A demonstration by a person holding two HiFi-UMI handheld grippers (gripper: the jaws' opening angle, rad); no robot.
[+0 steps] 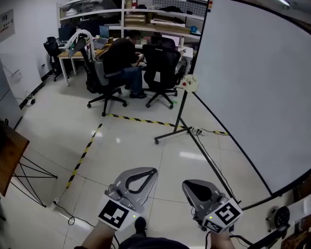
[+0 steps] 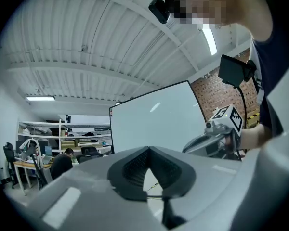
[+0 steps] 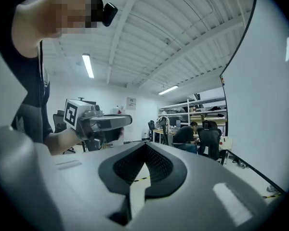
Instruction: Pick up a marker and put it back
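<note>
No marker shows in any view. A large whiteboard (image 1: 259,82) on a wheeled black stand (image 1: 182,119) fills the right side, with a small white box (image 1: 191,83) fixed at its left edge. My left gripper (image 1: 146,174) and right gripper (image 1: 193,188) are held side by side low in the head view, above the floor and short of the board. In the left gripper view the left gripper (image 2: 148,149) has its jaws shut on nothing, with the board (image 2: 154,124) ahead. The right gripper (image 3: 145,145) looks the same, tips together and empty.
Two people sit on office chairs (image 1: 160,69) at desks at the back, under shelves (image 1: 145,14). Yellow-black tape (image 1: 83,157) marks the tiled floor. A wooden table (image 1: 5,157) on wire legs is at the left edge. Cables (image 1: 207,133) lie by the stand's foot.
</note>
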